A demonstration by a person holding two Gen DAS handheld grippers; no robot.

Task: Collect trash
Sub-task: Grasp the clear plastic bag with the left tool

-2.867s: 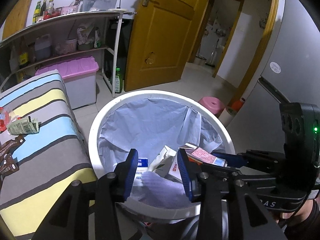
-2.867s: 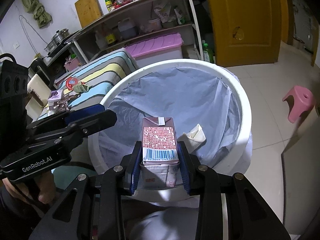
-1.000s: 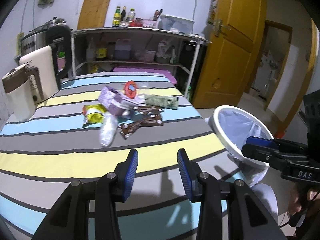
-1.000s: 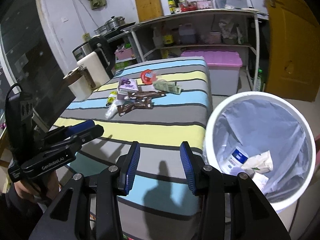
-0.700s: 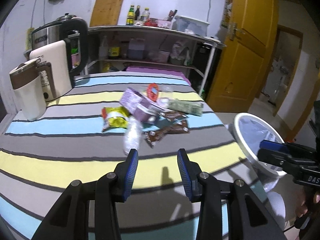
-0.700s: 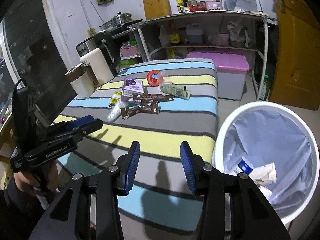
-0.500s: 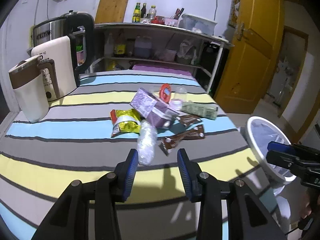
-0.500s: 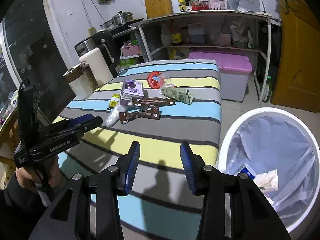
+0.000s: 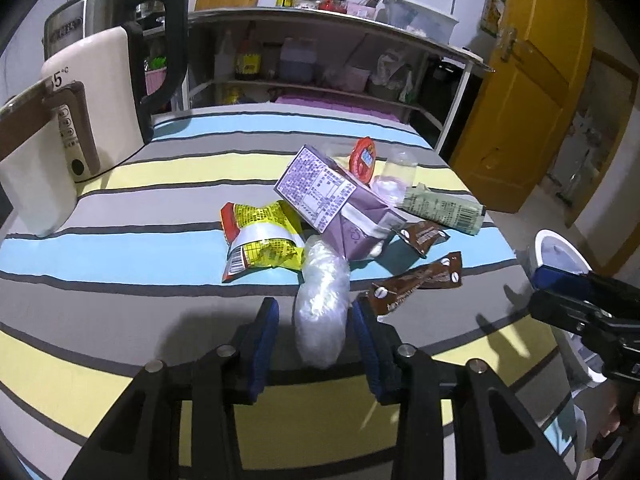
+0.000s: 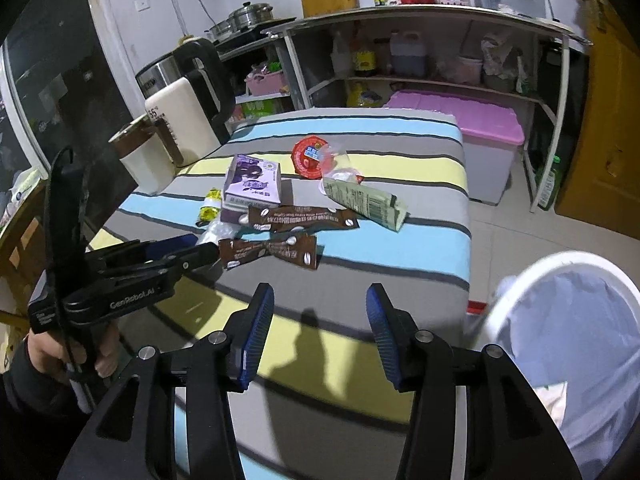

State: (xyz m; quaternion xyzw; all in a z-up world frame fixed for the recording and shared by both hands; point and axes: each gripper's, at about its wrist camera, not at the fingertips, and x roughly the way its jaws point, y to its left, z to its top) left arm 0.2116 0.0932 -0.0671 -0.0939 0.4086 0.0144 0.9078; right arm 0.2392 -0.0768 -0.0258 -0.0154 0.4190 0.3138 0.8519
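My left gripper [image 9: 312, 332] is closing around the crinkled clear bag [image 9: 322, 304], pads not yet pressing. My right gripper [image 10: 316, 330] is opening, empty, over bare striped cloth [image 10: 360, 280]. Beyond: brown wrappers [image 10: 276, 252], purple carton [image 9: 336, 204], yellow packet [image 9: 260, 240], all uncollected. The bin [image 10: 532, 272] off the table's right edge already holds some trash, and the way there looks open.

Crinkled clear plastic bag [image 9: 321, 312], seemingly glossy; striped cloth tablecloth [image 9: 120, 184].

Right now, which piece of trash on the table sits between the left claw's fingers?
The crumpled clear plastic bag. It alone lies inside the closing left claw; the yellow snack packet, purple carton and brown wrappers lie beyond.
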